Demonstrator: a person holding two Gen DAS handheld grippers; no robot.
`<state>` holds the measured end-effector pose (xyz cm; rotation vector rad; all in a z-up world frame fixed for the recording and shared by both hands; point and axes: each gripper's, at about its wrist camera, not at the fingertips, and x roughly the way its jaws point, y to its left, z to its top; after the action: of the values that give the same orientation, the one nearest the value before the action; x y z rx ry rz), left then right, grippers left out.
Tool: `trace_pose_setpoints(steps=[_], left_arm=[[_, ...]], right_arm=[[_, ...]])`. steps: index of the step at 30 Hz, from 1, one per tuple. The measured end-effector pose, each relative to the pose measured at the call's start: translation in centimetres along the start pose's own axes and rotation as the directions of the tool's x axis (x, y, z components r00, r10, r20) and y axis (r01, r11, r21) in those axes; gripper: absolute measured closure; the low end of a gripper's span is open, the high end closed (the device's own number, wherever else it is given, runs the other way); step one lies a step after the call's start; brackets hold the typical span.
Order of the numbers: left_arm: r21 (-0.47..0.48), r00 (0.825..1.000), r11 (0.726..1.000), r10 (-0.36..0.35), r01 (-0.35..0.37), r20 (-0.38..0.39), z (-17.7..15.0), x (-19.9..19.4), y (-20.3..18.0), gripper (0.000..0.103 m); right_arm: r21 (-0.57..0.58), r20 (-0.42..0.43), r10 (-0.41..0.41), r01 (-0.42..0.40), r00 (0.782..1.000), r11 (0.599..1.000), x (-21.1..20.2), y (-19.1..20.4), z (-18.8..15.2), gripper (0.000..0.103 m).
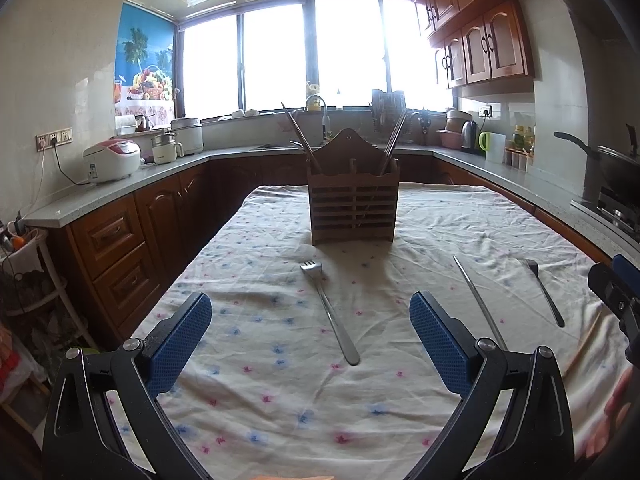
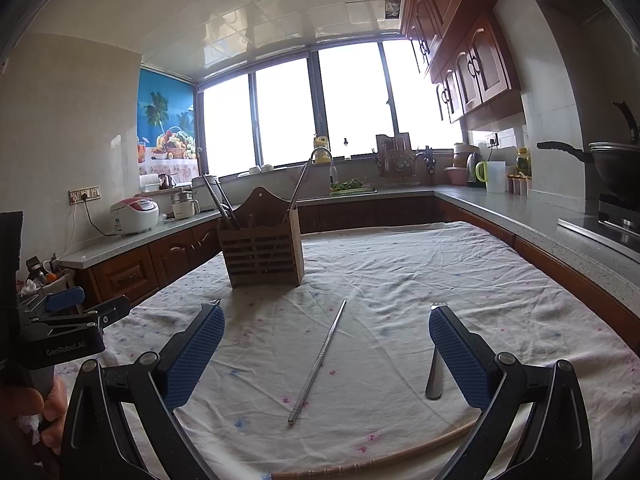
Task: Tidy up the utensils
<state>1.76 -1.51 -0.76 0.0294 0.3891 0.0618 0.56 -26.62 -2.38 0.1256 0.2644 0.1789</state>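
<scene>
A wooden slatted utensil holder [image 1: 353,204] stands upright on the floral tablecloth [image 1: 260,360] with chopsticks leaning out of it; it also shows in the right wrist view [image 2: 262,250]. A silver fork [image 1: 330,312] lies in front of it, between the fingers of my open, empty left gripper [image 1: 310,344]. A metal chopstick [image 1: 478,300] and a second fork [image 1: 545,292] lie to the right. In the right wrist view the metal chopstick [image 2: 318,362] lies between the fingers of my open, empty right gripper [image 2: 326,356]. The second fork [image 2: 434,372] is partly hidden behind its right finger. A wooden chopstick [image 2: 400,458] lies near the front edge.
Grey countertops [image 1: 120,196] with wooden cabinets surround the table on three sides. A rice cooker [image 1: 112,160] stands at the left, a kettle [image 1: 468,136] and a wok [image 1: 616,164] at the right. The right gripper's body [image 1: 616,288] shows at the right edge of the left wrist view.
</scene>
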Motion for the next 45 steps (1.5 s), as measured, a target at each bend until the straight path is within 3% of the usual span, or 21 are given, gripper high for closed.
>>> trace_pose_setpoints(steps=[45], left_arm=[[0.013, 1.000, 1.000, -0.003, 0.003, -0.004, -0.32, -0.07, -0.17, 0.002]], right_arm=[[-0.001, 0.010, 0.009, -0.009, 1.000, 1.000, 0.02, 0.33, 0.27, 0.000]])
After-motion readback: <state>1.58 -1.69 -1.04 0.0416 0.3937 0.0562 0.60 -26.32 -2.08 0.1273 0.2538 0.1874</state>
